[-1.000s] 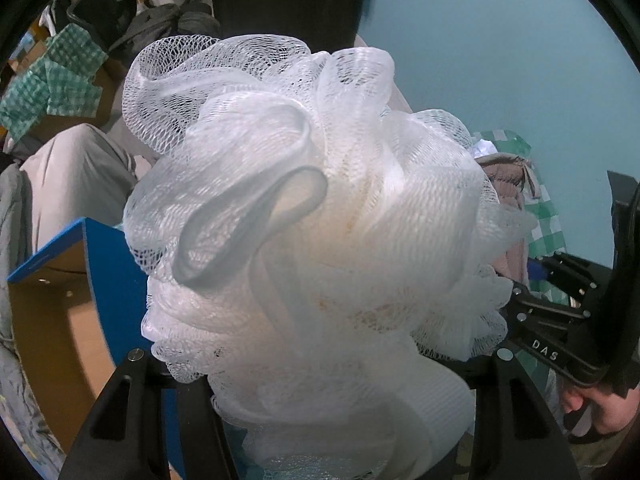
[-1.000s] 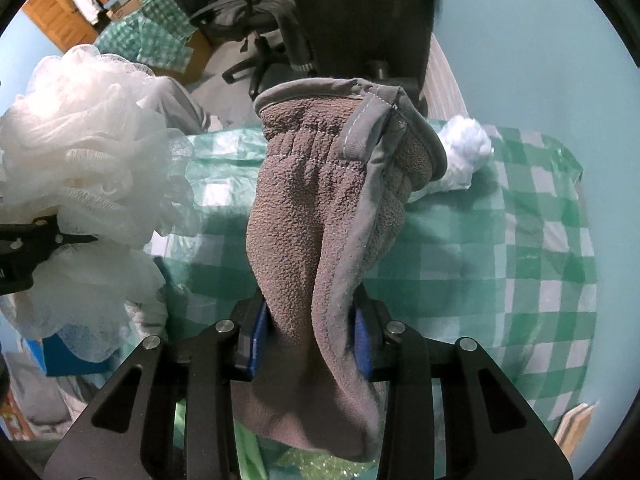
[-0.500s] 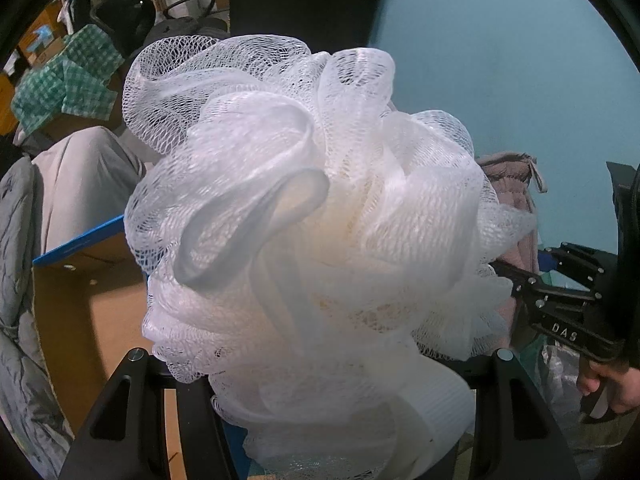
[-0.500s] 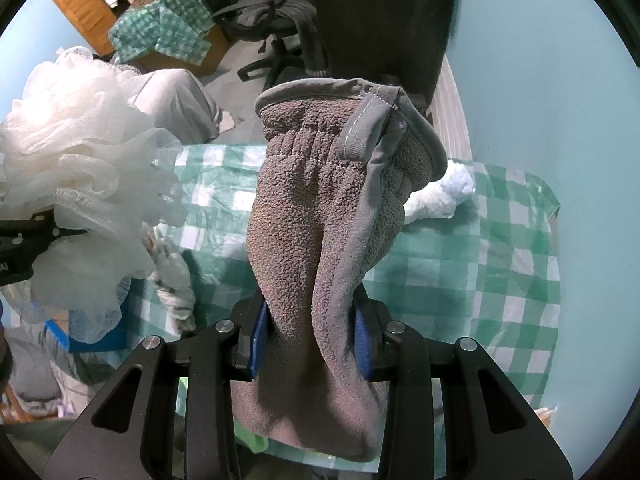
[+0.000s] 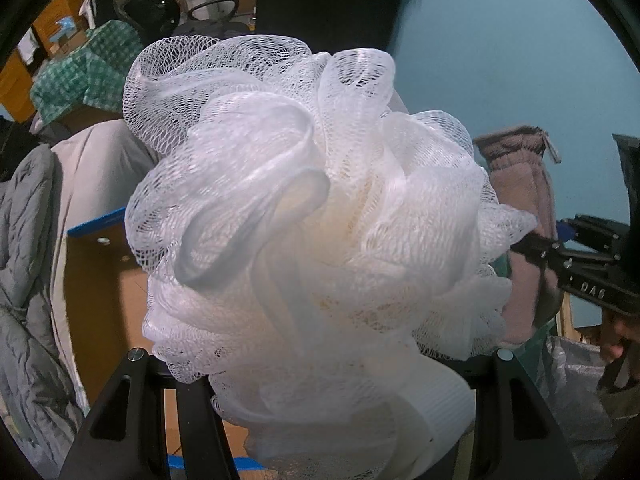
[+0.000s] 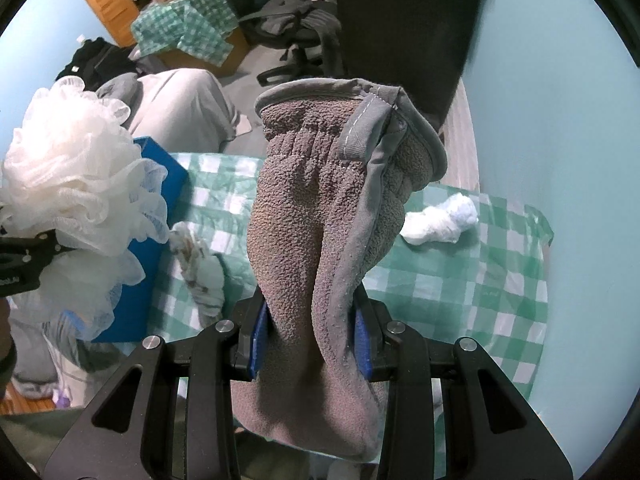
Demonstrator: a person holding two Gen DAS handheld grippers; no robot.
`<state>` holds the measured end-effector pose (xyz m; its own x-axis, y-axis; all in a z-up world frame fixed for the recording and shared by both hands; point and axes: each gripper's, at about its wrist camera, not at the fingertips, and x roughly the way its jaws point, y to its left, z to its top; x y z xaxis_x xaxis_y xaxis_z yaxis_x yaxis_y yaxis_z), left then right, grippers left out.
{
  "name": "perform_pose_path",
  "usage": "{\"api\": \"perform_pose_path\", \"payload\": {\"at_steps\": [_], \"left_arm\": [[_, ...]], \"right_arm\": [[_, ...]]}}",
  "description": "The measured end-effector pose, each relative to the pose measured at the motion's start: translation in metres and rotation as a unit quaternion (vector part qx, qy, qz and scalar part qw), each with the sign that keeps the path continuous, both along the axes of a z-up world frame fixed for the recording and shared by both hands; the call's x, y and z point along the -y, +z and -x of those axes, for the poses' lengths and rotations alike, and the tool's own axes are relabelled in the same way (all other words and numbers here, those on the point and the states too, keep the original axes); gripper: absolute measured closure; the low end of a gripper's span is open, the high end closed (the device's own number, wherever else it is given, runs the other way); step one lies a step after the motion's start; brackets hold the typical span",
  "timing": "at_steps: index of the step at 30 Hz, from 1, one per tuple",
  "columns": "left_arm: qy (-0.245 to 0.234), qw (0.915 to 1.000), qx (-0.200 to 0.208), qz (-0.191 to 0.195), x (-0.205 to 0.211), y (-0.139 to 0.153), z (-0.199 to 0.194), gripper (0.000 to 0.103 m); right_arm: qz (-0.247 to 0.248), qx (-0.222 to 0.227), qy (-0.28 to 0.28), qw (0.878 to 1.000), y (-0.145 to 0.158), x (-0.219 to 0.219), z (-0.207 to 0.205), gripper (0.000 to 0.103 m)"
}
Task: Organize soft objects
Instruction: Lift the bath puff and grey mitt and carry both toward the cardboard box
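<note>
We hold both loads aloft: left gripper (image 5: 320, 364) clenched on the airy, springy mesh pouf (image 5: 312, 216), best taken deep at its core, right gripper (image 6: 310, 330) pinching the limp, light fleece glove (image 6: 336, 216) mid-body above the checked cloth (image 6: 460, 280).

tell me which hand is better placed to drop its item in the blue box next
Left, probably. Its loofah hangs right by the blue box, while the right holds the fleece glove over the checkered cloth.
</note>
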<state>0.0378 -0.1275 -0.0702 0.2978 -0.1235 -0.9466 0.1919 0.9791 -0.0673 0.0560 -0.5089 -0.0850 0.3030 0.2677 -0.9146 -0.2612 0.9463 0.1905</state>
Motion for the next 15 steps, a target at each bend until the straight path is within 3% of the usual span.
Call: {"api": "perform_pose_path", "payload": {"at_steps": [15], "left_arm": [[0.047,0.9989,0.002,0.002,-0.018,0.004,0.032,0.043]], "right_arm": [[-0.005,0.006,0.058,0.998,0.019,-0.050,-0.001,0.069]]}}
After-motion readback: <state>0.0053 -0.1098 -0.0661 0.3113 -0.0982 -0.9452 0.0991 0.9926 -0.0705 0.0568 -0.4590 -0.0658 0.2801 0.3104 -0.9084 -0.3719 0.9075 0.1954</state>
